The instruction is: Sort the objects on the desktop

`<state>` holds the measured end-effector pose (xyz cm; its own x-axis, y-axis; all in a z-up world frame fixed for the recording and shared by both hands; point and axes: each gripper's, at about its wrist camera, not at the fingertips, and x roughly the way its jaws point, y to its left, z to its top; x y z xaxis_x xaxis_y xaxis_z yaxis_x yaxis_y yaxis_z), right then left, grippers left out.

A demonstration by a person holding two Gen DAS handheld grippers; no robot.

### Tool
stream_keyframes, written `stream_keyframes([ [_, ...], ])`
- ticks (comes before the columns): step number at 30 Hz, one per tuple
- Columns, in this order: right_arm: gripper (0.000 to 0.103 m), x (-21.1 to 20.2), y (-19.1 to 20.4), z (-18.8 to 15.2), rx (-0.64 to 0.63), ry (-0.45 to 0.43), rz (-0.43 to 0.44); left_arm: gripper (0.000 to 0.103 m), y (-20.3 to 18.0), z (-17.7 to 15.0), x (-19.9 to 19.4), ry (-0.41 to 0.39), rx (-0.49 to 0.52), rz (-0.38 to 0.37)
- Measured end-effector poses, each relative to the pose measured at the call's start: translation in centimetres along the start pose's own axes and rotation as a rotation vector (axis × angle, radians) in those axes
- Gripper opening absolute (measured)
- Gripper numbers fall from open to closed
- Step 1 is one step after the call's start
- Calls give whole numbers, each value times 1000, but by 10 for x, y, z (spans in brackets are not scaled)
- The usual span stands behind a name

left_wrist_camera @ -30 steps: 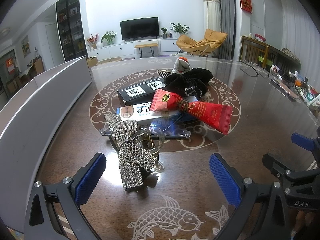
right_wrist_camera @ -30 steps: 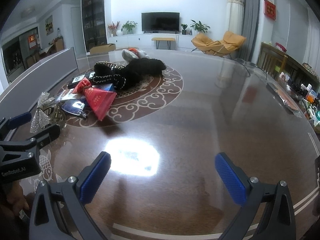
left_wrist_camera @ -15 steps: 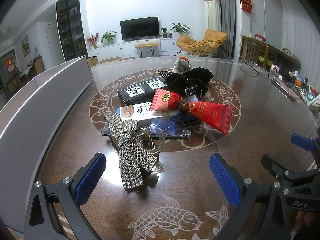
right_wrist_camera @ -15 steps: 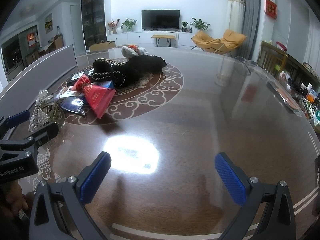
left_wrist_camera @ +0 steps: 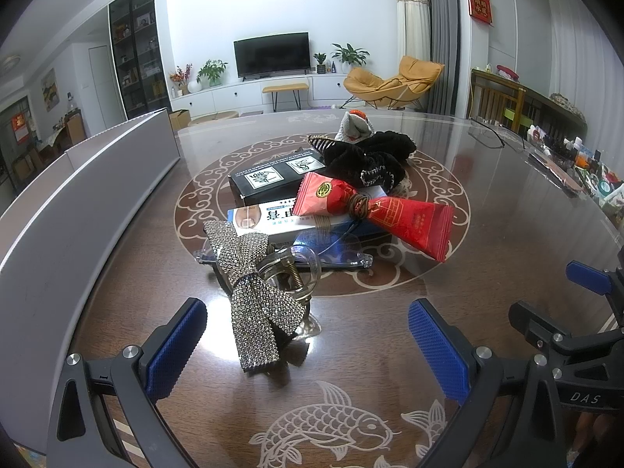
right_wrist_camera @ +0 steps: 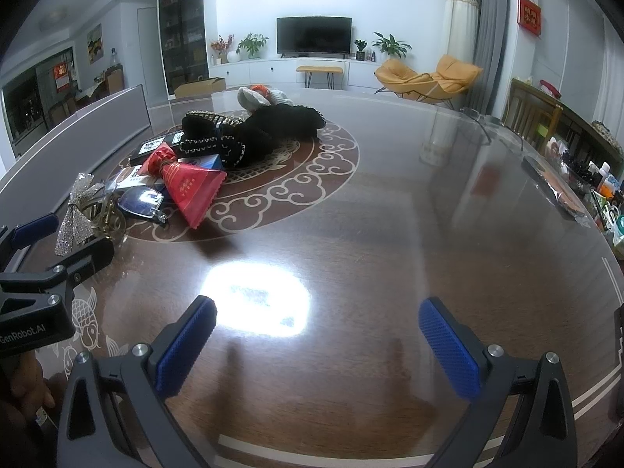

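A pile of objects lies on the round glass-topped table. Nearest is a rhinestone bow hair clip, just ahead of my open left gripper, between its fingers' line but untouched. Behind it lie clear glasses, a white-blue box, a black box, a red tied snack packet, a black knitted item and a grey-white plush. My right gripper stands open over bare table, right of the pile; it holds nothing.
A long grey panel runs along the table's left side. Small bottles and clutter crowd the far right edge. A bright lamp glare lies on the glass before the right gripper. A hand holds the left gripper's handle.
The right gripper's view has shifted slightly, so the pile sits a little lower and nearer. The left gripper has hardly moved. Both stay open.
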<state>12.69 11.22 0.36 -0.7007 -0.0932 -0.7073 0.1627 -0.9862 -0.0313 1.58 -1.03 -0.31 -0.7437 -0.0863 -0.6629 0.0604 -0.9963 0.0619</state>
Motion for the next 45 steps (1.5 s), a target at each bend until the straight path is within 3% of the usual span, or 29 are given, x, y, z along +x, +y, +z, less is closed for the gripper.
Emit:
stream_keyframes([
  [45, 103, 2, 4, -1, -5, 10, 7, 103, -1, -3, -3, 2, -7, 6],
])
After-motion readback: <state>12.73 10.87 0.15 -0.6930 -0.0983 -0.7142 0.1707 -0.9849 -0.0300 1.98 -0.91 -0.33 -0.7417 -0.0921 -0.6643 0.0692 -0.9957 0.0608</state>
